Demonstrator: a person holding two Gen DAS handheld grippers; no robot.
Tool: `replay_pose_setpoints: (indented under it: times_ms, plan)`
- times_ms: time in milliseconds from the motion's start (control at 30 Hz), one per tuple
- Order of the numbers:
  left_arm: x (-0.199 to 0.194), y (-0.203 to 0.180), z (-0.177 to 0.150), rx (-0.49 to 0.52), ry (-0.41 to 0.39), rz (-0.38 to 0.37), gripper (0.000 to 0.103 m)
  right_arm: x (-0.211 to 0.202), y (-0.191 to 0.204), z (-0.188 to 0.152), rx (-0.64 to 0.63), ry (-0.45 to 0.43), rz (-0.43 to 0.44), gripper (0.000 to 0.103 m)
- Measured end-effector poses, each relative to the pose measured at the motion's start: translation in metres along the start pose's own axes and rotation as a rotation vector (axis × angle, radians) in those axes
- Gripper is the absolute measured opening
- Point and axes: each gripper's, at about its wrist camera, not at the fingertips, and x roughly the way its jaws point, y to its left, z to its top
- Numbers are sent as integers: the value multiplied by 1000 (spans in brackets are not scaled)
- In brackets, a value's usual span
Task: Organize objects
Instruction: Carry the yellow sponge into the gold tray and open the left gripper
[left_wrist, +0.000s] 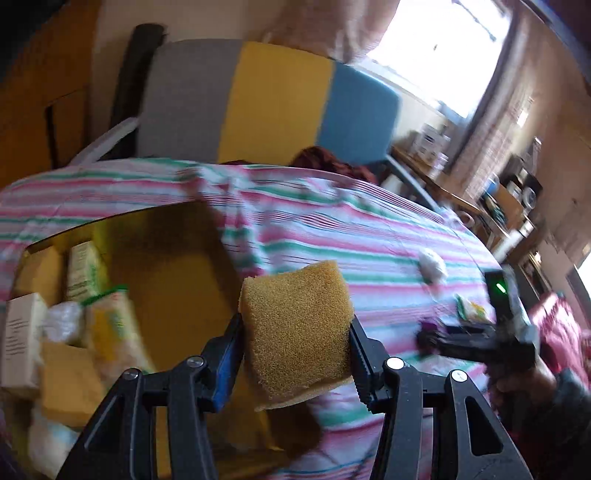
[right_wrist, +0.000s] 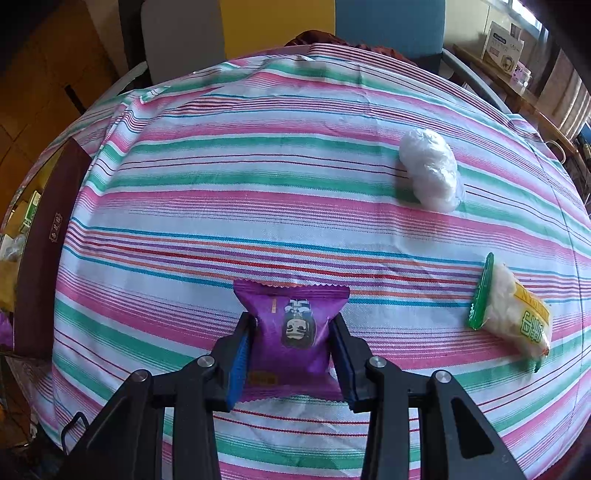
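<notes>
Left wrist view: my left tongs (left_wrist: 295, 343) clamp the yellow sponge (left_wrist: 295, 332) between both pads, above the counter (left_wrist: 369, 229) beside the open box (left_wrist: 166, 266).

Right wrist view: my right tongs (right_wrist: 291, 350) squeeze the purple snack packet (right_wrist: 291, 325) lying on the striped counter.

— Where's the box (left_wrist: 177, 258)?
— On the table's (right_wrist: 295, 184) left side, with packets (left_wrist: 107, 332) inside.
— And on the cloth?
— A pouch (right_wrist: 291, 328) nearest, a wrapped bundle (right_wrist: 430, 170) farther right, a snack bag (right_wrist: 513, 314) right of the pouch. Chair (left_wrist: 266, 103) behind the table.
</notes>
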Motion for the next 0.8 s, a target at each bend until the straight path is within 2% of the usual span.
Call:
replay_pose_setpoints:
  times_ms: [133, 200, 333, 567, 700, 800]
  plan:
    - [11, 71, 23, -193, 54, 22, 53, 1, 2, 1, -6, -1, -4, 41]
    - [17, 92, 32, -198, 57, 93, 53, 2, 2, 3, -9, 0, -6, 41]
    - [38, 124, 49, -233, 87, 153, 53, 3, 6, 5, -12, -1, -11, 41]
    - [73, 149, 65, -278, 105, 271, 60, 1, 4, 3, -16, -1, -12, 41]
    - [80, 154, 68, -267, 115, 291, 61, 1, 3, 1, -17, -1, -13, 41]
    - [78, 156, 67, -258, 118, 291, 68, 1, 4, 1, -15, -2, -13, 42]
